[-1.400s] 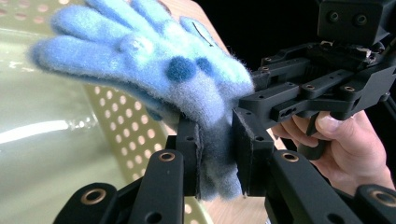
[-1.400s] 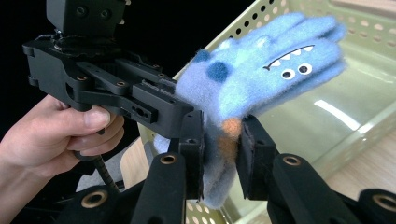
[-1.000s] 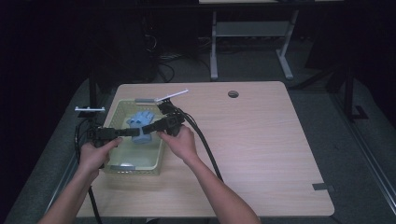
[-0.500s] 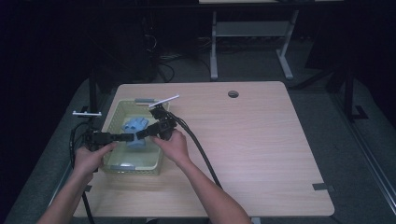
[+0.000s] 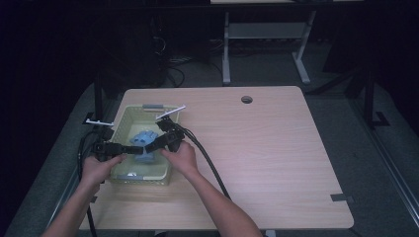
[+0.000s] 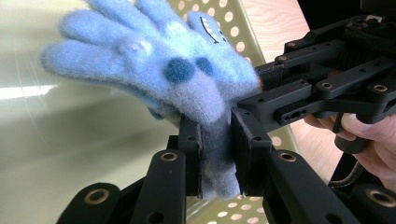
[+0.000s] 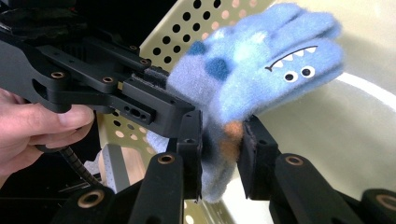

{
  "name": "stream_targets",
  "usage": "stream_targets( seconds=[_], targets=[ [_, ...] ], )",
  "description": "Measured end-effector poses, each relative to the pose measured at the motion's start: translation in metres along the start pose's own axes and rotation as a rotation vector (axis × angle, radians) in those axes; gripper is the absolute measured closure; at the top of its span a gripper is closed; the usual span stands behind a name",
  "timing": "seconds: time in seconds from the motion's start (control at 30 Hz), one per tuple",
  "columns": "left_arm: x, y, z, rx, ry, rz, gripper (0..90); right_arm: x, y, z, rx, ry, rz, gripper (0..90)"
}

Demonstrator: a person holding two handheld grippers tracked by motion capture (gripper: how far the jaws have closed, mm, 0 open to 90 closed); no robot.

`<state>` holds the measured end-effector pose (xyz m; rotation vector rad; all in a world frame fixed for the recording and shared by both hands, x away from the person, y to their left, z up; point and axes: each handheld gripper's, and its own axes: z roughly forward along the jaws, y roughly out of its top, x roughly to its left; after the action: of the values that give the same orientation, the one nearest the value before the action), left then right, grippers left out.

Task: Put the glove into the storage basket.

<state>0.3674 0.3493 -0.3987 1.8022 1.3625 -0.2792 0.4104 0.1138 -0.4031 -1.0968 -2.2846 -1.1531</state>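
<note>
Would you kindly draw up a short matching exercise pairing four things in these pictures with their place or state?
Things:
1. blue glove
2. green basket
3. round hole
4. strip of tape

Place or state:
A. at the table's right front edge
B. near the table's far edge
C. pinched by the left tool and the right tool
D. on the table's left part

Pairs: 1-C, 2-D, 3-B, 4-A

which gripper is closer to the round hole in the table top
Right. The right gripper grips the blue glove from the side facing the hole. The left gripper grips it from the opposite side, farther from the hole.
</note>
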Motion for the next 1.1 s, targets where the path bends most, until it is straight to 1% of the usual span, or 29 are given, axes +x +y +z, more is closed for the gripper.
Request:
stream_targets(
  seconds=[0.03, 0.13, 0.17, 0.2, 0.4, 0.43, 0.47, 0.53, 0.6, 0.63, 0.67, 0.7, 0.73, 0.77, 0.8, 0.83, 0.87, 0.9, 0.97, 1.0, 1.03, 1.07, 1.1],
  targets=[
    [0.000, 0.000, 0.001, 0.001, 0.000, -0.010, 74.6, 0.000, 0.000, 0.000, 0.001, 0.000, 0.002, 71.9],
    [0.001, 0.001, 0.002, 0.008, 0.006, -0.008, 74.6, -0.002, 0.000, 0.001, 0.004, -0.006, 0.017, 71.4],
    [0.001, 0.001, 0.003, 0.011, 0.008, -0.008, 74.6, -0.002, 0.000, 0.001, 0.003, -0.008, 0.012, 71.3],
    [0.001, 0.001, 0.004, 0.013, 0.010, -0.006, 74.6, -0.001, -0.001, 0.001, 0.013, -0.023, 0.000, 71.2],
    [0.000, 0.001, 0.005, 0.009, 0.017, -0.009, 74.7, 0.000, -0.001, -0.002, 0.013, -0.046, -0.005, 70.5],
    [0.000, 0.002, 0.006, 0.010, 0.030, -0.002, 74.7, 0.000, -0.001, -0.003, 0.012, -0.049, -0.003, 70.5],
    [0.000, 0.002, 0.006, 0.013, 0.041, 0.001, 74.7, 0.000, -0.001, -0.004, 0.011, -0.054, -0.011, 70.6],
    [0.000, 0.003, 0.007, 0.018, 0.052, 0.000, 74.8, 0.000, 0.000, -0.007, 0.007, -0.072, -0.008, 70.9],
    [0.000, 0.003, 0.010, 0.023, 0.061, -0.005, 74.9, -0.001, -0.001, -0.009, 0.003, -0.064, -0.001, 70.8],
    [0.000, 0.003, 0.011, 0.034, 0.077, 0.004, 74.9, 0.000, -0.001, -0.010, 0.004, -0.064, -0.003, 70.6],
    [0.000, 0.003, 0.013, 0.044, 0.091, 0.007, 75.0, 0.001, -0.001, -0.011, 0.005, -0.073, -0.006, 70.5],
    [-0.001, 0.004, 0.015, 0.063, 0.123, 0.013, 74.9, 0.001, -0.001, -0.012, 0.001, -0.071, -0.010, 70.6],
    [-0.002, 0.004, 0.016, 0.076, 0.145, 0.018, 75.0, 0.001, -0.001, -0.013, 0.001, -0.060, -0.012, 70.6],
    [-0.002, 0.005, 0.018, 0.089, 0.161, 0.023, 75.0, 0.002, -0.001, -0.014, -0.006, -0.060, -0.009, 70.6],
    [-0.003, 0.005, 0.019, 0.094, 0.170, 0.026, 75.0, 0.002, -0.001, -0.016, -0.005, -0.063, -0.018, 70.6],
    [-0.004, 0.006, 0.020, 0.099, 0.191, 0.029, 74.9, 0.003, -0.001, -0.016, -0.014, -0.061, -0.014, 70.6],
    [-0.005, 0.007, 0.020, 0.108, 0.204, 0.032, 74.9, 0.004, -0.001, -0.017, -0.007, -0.057, -0.020, 70.6],
    [-0.006, 0.008, 0.023, 0.114, 0.220, 0.024, 74.8, 0.004, -0.002, -0.017, -0.012, -0.060, -0.021, 70.6],
    [-0.005, 0.009, 0.026, 0.151, 0.257, 0.022, 73.9, 0.005, -0.002, -0.020, -0.015, -0.056, -0.032, 70.6],
    [-0.005, 0.009, 0.028, 0.156, 0.269, 0.012, 72.4, 0.006, -0.002, -0.020, -0.022, -0.057, -0.027, 70.6],
    [-0.005, 0.010, 0.029, 0.168, 0.273, 0.013, 70.5, 0.007, -0.002, -0.022, -0.020, -0.054, -0.032, 70.6],
    [-0.005, 0.010, 0.029, 0.171, 0.283, 0.018, 66.8, 0.007, -0.002, -0.024, -0.025, -0.055, -0.034, 70.5],
    [-0.007, 0.010, 0.028, 0.165, 0.316, 0.030, 62.6, 0.007, -0.002, -0.025, -0.023, -0.055, -0.040, 70.4]
  ],
)
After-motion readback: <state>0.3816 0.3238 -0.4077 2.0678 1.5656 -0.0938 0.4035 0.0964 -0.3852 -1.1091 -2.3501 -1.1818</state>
